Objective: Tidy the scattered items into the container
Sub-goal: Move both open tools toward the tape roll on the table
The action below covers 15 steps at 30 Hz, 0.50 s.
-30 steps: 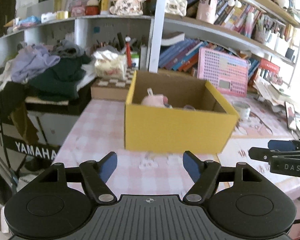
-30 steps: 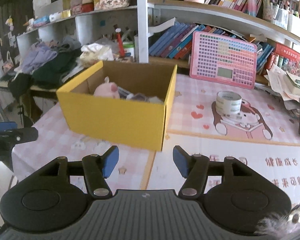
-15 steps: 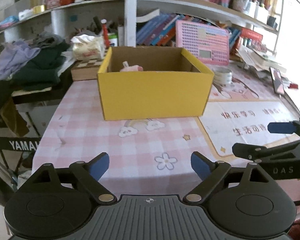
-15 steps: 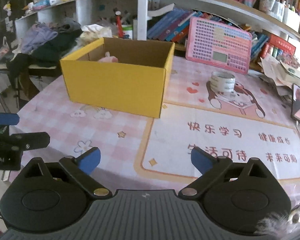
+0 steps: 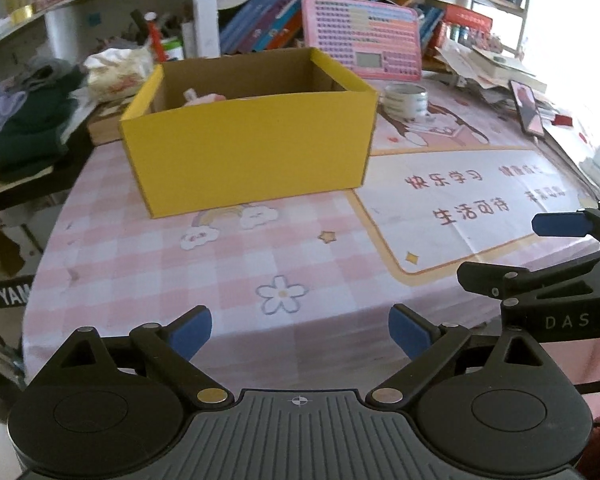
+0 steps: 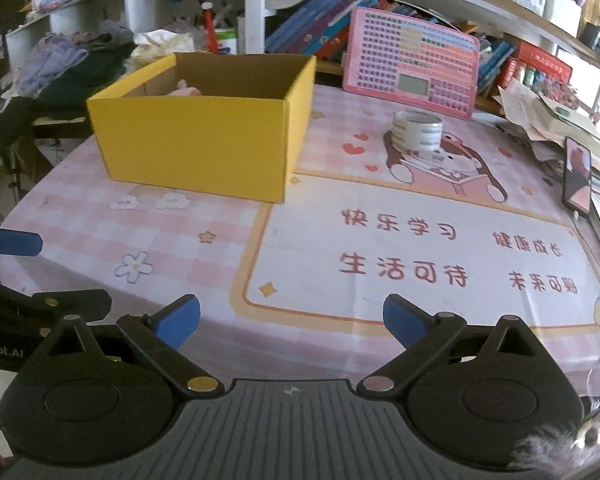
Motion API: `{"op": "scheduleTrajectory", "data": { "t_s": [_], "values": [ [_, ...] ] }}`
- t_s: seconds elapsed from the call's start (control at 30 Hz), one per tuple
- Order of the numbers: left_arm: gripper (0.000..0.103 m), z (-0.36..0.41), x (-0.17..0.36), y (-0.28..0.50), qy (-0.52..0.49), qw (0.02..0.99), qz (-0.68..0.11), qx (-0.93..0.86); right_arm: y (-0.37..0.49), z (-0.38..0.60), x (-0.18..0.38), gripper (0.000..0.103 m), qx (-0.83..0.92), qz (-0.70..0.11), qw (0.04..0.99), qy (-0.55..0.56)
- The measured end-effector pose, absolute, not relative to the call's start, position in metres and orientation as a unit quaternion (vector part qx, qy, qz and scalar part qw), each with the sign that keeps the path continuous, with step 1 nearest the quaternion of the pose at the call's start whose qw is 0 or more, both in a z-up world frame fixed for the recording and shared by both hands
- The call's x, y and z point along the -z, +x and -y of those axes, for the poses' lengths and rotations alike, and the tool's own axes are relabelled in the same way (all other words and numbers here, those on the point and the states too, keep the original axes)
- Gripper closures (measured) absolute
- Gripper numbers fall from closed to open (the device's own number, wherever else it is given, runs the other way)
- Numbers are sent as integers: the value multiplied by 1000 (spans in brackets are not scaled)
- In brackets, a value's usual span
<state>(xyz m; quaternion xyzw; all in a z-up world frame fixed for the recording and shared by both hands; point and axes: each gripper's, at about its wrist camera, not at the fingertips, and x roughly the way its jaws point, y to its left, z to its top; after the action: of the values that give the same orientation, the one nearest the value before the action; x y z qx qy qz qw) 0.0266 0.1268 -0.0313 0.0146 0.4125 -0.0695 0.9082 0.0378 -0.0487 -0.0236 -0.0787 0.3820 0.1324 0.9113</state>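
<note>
Yellow cardboard box (image 5: 252,160) is set on the pink checked tablecloth (image 5: 148,264), toward the far left of the table, open at the top. Inside, a pink soft item (image 5: 206,98) is seen just above the near wall; the rest of the contents is hidden by that wall, so the count of items already stowed cannot be told.

Outside the box, a roll of clear tape (image 6: 417,130) is left lying on the printed mat (image 6: 400,256), to the right of the box and well apart from it. A phone (image 6: 578,176) is seen at the right edge of the table beside a heap of papers (image 6: 548,120); whether these belong to the tidying cannot be told. The cloth in front of the box is bare of loose items. The task is judged mostly done, with the tape roll as the likeliest piece left.

Left gripper (image 5: 300,332): jaws have just been opening and are spread wide, nothing between the blue pads, nothing touched. It is held above the near edge of the table.

Right gripper (image 6: 291,322): jaws likewise just opened, spread wide, empty, no contact. It is held beside the left one, over the near edge of the mat, with the tape roll well ahead of it.
</note>
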Motion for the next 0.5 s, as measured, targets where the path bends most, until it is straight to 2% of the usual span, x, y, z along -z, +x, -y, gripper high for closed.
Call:
{"op": "scheduleTrajectory", "data": {
  "t_s": [0.5],
  "values": [
    [6, -68, 33, 68, 34, 903, -411, 122, 65, 101, 28, 4, -96, -390, 913, -69]
  ]
}}
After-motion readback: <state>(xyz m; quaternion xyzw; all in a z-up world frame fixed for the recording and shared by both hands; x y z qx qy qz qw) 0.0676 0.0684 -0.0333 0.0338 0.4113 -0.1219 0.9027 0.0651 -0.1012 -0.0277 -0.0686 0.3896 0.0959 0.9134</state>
